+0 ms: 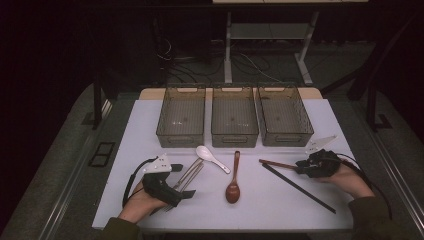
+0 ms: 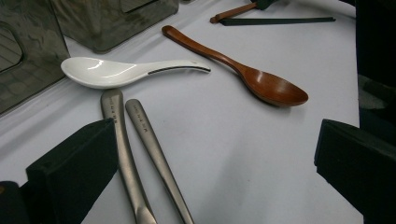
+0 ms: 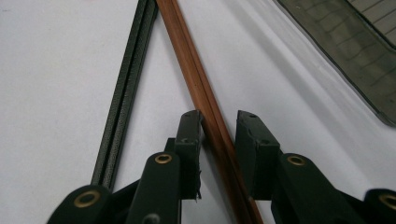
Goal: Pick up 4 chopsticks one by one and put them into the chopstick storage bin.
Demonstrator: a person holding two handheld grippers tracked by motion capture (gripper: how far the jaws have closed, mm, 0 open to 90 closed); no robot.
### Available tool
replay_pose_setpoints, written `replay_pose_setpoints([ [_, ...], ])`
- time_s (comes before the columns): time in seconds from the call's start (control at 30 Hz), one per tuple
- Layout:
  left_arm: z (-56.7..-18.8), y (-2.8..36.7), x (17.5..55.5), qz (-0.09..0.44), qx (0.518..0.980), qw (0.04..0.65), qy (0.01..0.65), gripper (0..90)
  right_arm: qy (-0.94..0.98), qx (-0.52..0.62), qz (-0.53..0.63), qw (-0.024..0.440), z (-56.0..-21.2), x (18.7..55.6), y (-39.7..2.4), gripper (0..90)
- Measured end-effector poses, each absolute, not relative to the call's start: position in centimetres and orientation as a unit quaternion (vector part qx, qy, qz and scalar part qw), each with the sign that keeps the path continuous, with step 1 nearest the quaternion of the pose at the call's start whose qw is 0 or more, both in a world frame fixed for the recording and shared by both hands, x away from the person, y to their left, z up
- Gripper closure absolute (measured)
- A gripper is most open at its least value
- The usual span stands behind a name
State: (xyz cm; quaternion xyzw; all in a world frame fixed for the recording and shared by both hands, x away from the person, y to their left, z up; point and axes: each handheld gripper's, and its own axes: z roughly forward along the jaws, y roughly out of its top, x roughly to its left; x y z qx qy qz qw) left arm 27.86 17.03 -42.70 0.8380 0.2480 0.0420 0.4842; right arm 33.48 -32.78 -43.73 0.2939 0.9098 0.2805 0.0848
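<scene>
While the right gripper [image 3: 218,122] straddles the brown wooden chopsticks [image 3: 194,79], jaws ajar and not yet clamped, one stick may slip out.

Brown chopsticks [image 3: 205,107] flat on table

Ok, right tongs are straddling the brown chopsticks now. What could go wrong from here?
1. The right tongs have a gap on one side of the brown chopsticks, so the pair could split and only one stick may lift.
2. The black chopsticks lie close beside and meet the brown ones at the far end; a sideways drag could shove them.
3. The grip sits near one end, so the sticks may droop when raised toward the bins.
</scene>
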Motion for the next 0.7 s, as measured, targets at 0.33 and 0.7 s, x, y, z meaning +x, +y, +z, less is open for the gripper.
replay_pose_setpoints([
  [0.33,-42.67,17.05,27.85,0.042,0.837,0.485,0.248,0.0,0.910,0.300,0.270,0.096,-43.67,33.48,-32.84,79.8],
  [0.7,-42.63,17.10,27.88,0.044,0.837,0.487,0.247,0.0,0.909,0.302,0.275,0.083,-43.36,33.31,-33.06,84.3],
])
